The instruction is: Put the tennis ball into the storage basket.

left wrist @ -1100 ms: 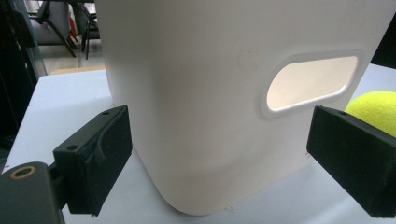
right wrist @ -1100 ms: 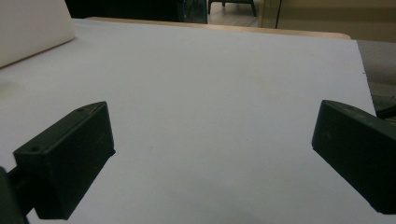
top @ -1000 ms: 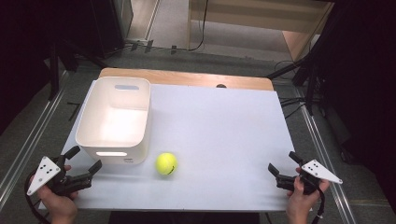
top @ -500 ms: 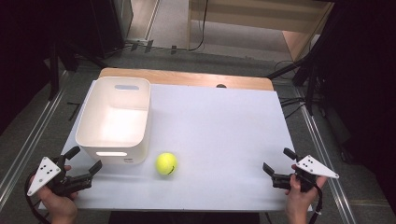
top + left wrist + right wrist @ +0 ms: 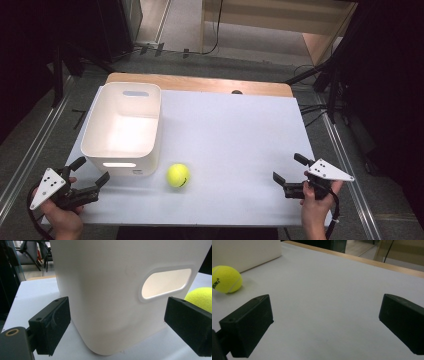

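Right hand-held gripper (image 5: pixel 286 176) sits spread and empty on my side; the tennis ball (image 5: pixel 178 175) lies well ahead-left of it, beside the white bin (image 5: pixel 123 129). Light, fuzzy, slightly springy, I judge. I'd pinch it across its middle, since it may roll.

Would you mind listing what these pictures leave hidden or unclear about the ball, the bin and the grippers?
- Ball: its black print is cut off by the left edge of the right gripper view; in the left gripper view a jaw covers its lower part.
- Bin: the near inner wall is hidden by its rim in the high view.
- Left gripper and right gripper: jaws open, their inner faces too small in the high view.
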The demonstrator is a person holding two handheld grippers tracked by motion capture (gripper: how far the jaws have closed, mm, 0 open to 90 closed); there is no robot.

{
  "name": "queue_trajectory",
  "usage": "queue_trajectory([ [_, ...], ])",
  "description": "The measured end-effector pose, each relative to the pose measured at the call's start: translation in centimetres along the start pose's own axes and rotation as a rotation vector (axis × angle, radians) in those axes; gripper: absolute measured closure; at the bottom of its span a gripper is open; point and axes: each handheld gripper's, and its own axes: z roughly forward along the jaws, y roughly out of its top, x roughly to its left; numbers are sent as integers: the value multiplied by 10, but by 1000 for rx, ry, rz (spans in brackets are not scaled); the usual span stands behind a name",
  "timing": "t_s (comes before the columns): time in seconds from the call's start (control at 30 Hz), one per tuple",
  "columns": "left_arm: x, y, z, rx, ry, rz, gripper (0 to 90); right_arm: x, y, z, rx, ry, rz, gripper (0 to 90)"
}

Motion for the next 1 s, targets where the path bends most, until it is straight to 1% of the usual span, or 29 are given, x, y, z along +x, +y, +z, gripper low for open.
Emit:
queue_trajectory([
  [0.07, 0, 0, 0, 0, 0, 0, 73, 2, 2, 1, 6, 5, 2, 0],
  [0.17, 0, 0, 0, 0, 0, 1, 73, 6, 10, 7, 12, 26, -17, 0],
  [0.43, 0, 0, 0, 0, 0, 0, 73, 12, 22, 16, 21, 53, -43, 0],
  [0.5, 0, 0, 0, 0, -1, 0, 73, 16, 27, 20, 31, 66, -48, 0],
  [0.7, 0, 0, 0, 0, 1, 1, 73, 21, 34, 30, 47, 94, -68, 0],
  [0.73, 0, 0, 0, 0, 0, 0, 73, 23, 36, 31, 50, 98, -64, 0],
  [0.77, 0, 0, 0, -1, -1, 0, 73, 24, 37, 32, 53, 102, -72, 0],
  [0.83, 0, 0, 0, -1, -1, 0, 73, 25, 39, 33, 55, 107, -71, 0],
  [0.9, 0, 0, 0, -2, -1, -1, 73, 28, 42, 37, 62, 121, -83, 0],
  [1.0, 0, 0, 0, -2, -1, 1, 73, 30, 45, 41, 64, 130, -91, 0],
])
